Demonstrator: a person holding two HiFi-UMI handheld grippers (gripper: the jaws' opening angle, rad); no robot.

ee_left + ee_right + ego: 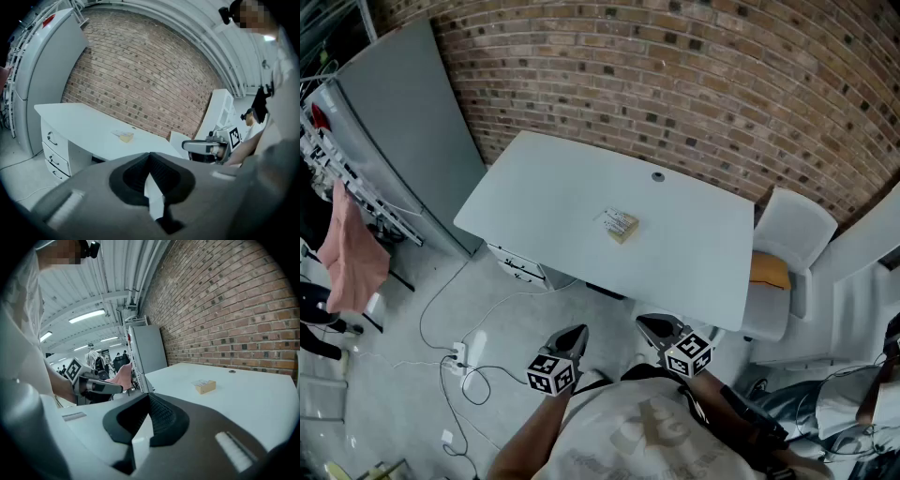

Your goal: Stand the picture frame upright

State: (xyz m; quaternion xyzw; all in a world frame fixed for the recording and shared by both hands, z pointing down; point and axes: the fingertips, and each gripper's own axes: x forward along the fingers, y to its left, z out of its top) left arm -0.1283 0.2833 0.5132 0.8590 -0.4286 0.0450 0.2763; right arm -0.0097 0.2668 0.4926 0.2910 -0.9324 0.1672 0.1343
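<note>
A small wooden picture frame (620, 225) lies flat near the middle of the white table (544, 187); it shows as a pale block in the left gripper view (124, 136) and in the right gripper view (205, 386). My left gripper (575, 336) hangs shut and empty in front of the table's near edge. My right gripper (651, 325) is beside it, also shut with nothing in it. Both are well short of the frame. In the left gripper view the right gripper (185, 146) appears at the right; in the right gripper view the left gripper (121, 388) appears at the left.
A brick wall (703, 84) runs behind the table. A grey cabinet (403, 141) stands at the left, a drawer unit (517, 265) under the table, and a white chair (787, 253) with an orange cushion at the right. Cables and a power strip (459, 356) lie on the floor.
</note>
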